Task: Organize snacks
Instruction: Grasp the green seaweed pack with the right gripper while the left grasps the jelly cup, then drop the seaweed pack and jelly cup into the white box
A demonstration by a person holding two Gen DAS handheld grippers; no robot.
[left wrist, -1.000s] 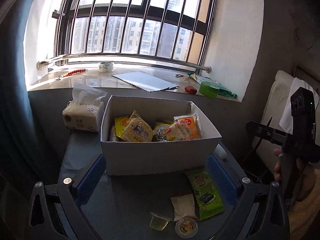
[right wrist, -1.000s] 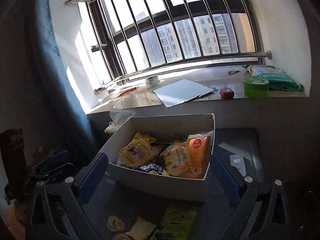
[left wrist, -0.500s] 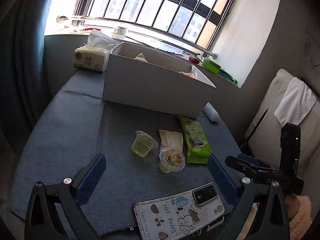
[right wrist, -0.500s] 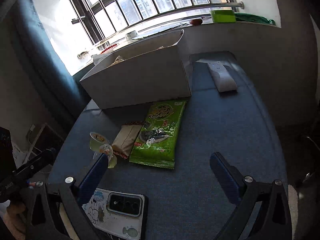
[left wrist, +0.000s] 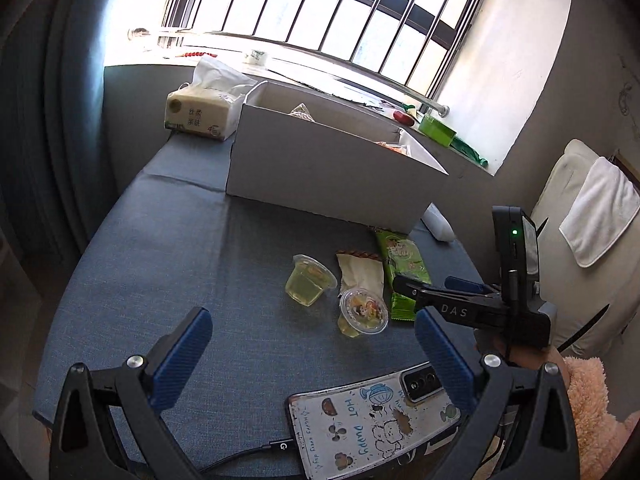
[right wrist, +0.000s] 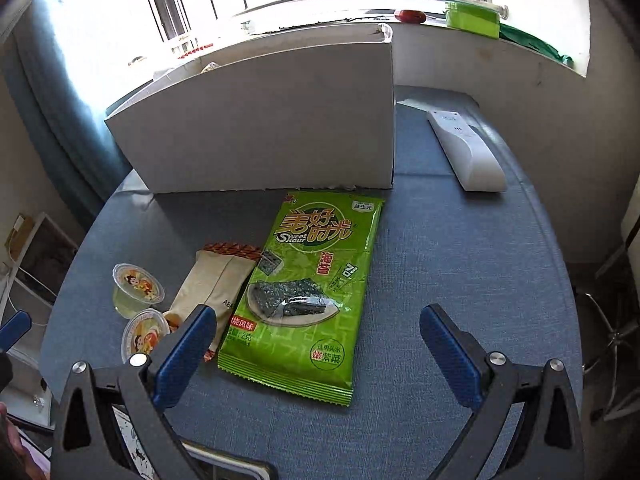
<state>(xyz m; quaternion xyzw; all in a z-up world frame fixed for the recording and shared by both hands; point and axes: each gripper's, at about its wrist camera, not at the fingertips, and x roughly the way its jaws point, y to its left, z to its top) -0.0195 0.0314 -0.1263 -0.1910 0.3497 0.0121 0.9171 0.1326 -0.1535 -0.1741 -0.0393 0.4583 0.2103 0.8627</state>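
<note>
A white cardboard box [left wrist: 332,176] [right wrist: 260,128] holding snack packs stands on the blue table. In front of it lie a green seaweed pack [right wrist: 308,284] [left wrist: 402,270], a beige snack packet [right wrist: 214,284] [left wrist: 360,274] and two jelly cups [left wrist: 310,284] [left wrist: 362,312], also in the right wrist view [right wrist: 136,290] [right wrist: 145,334]. My left gripper [left wrist: 312,352] is open and empty, low over the table just short of the cups. My right gripper [right wrist: 318,346] is open and empty, over the near end of the seaweed pack; it shows in the left wrist view [left wrist: 460,308].
A phone [left wrist: 376,420] in a cartoon case with a cable lies at the table's near edge. A white remote [right wrist: 466,152] lies right of the box, a tissue pack [left wrist: 200,114] to its left. Windowsill with a green container [right wrist: 472,20] behind. White chair [left wrist: 592,220] at right.
Both grippers have dropped from above the box and pulled back toward the snacks in front of it; the right one has closed in on the seaweed pack. Both stay open.
</note>
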